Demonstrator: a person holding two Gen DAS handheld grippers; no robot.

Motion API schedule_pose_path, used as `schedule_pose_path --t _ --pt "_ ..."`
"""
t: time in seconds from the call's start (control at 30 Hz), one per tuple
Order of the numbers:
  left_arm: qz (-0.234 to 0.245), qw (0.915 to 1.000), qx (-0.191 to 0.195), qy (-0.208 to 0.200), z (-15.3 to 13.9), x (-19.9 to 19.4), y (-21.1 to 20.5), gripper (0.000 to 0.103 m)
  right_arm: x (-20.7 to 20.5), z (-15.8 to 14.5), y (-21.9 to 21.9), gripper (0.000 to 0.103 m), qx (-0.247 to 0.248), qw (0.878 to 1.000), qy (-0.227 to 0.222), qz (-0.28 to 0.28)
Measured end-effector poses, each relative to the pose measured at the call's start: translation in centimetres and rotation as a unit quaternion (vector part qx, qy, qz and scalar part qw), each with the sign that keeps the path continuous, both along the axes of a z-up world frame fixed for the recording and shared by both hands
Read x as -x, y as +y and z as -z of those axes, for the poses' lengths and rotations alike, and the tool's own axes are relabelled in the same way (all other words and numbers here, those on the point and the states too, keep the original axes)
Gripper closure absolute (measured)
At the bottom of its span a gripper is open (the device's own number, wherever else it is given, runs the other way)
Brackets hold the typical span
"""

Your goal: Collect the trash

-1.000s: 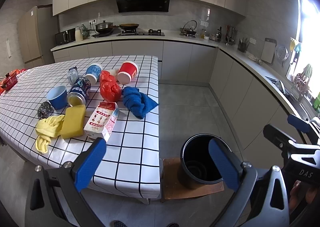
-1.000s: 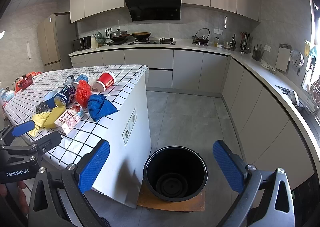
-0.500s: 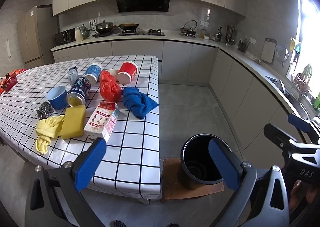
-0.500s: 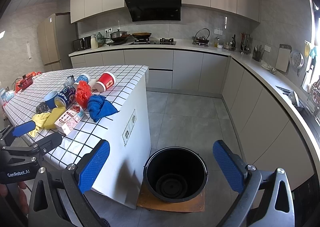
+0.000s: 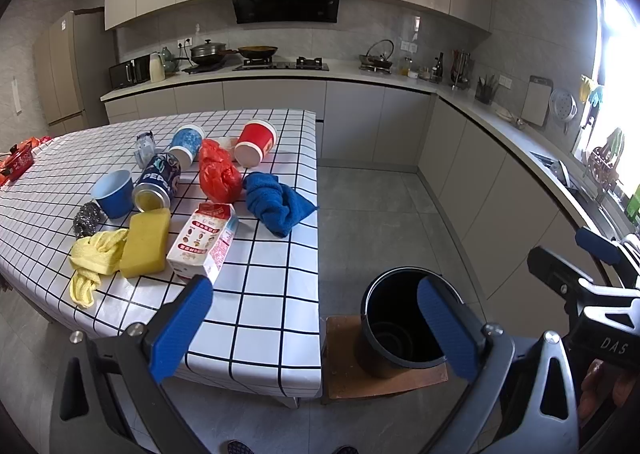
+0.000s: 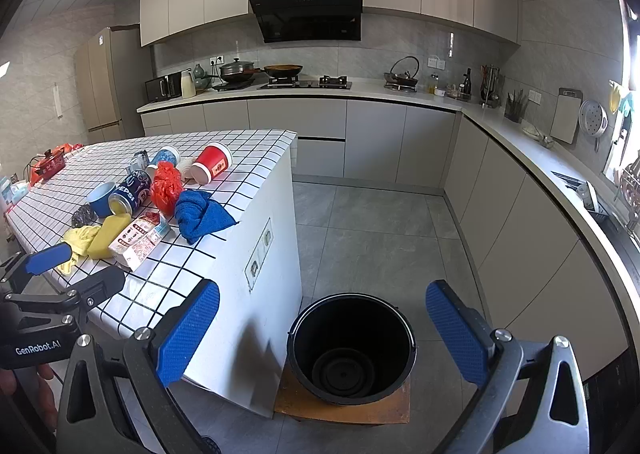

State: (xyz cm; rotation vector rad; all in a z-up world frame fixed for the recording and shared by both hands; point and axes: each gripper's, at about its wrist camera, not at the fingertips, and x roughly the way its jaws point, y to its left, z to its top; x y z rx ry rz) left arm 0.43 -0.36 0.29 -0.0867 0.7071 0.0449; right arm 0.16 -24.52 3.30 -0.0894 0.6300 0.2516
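Almost nothing differs from the frames a second ago: both grippers hang in the same places, and the litter on the bench (image 5: 256, 318) lies as it did.

The left gripper (image 5: 314, 318) has its blue pads spread wide with nothing between them, hovering off the bench's near corner. The right gripper (image 6: 322, 328) is likewise wide apart and empty, poised above the black bin (image 6: 352, 348), which stands on a brown board (image 6: 344, 408) on the floor beside the bench's end.

In the left wrist view the trash sits toward 10 o'clock of the frame. A milk carton (image 5: 204, 240) lies on its side nearest the gripper, touching a yellow sponge (image 5: 145, 244) at its 9 o'clock; a yellow cloth (image 5: 94, 260) is bunched beyond the sponge. A tipped Pepsi can (image 5: 157, 182) lies between a blue cup (image 5: 114, 192) and a crumpled red plastic bag (image 5: 218, 174). A blue towel (image 5: 276, 200) lies at the bag's 3 o'clock, reaching the bench edge. A red paper cup (image 5: 256, 148) and a blue patterned cup (image 5: 186, 143) lie toppled farther back. A steel scourer (image 5: 86, 216) rests beside the blue cup. A small clear item behind the can is perhaps a crushed bottle; the view is too coarse to tell.
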Motion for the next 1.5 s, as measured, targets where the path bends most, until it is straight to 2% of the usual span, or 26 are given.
schedule_pose_path --t 0.6,0.8,0.97,1.07,1.27,1.5 --pt "-0.005 1.0 0.003 0.003 0.4 -0.1 0.3 0.0 0.0 0.2 0.3 0.0 0.0 1.0 0.003 -0.001" --pt "-0.022 0.9997 0.006 0.008 0.7 -0.6 1.2 0.0 -1.1 0.8 1.1 0.0 0.002 1.0 0.01 -0.013" --pt "-0.051 0.9986 0.005 0.014 1.2 -1.2 3.0 0.0 -2.2 0.9 2.4 0.0 -0.002 0.999 0.012 -0.032" --pt "-0.071 0.9974 -0.003 0.016 1.3 -1.3 4.4 0.0 -3.1 1.0 3.8 0.0 -0.01 0.998 0.021 -0.063" --pt "-0.113 0.9934 -0.008 0.019 1.8 -1.3 8.3 0.0 -5.5 1.4 7.6 0.0 -0.008 0.994 0.029 -0.107" --pt "-0.16 0.9864 -0.015 0.035 3.1 -1.1 13.6 0.0 -8.0 2.0 11.6 0.0 -0.003 0.991 0.033 -0.13"
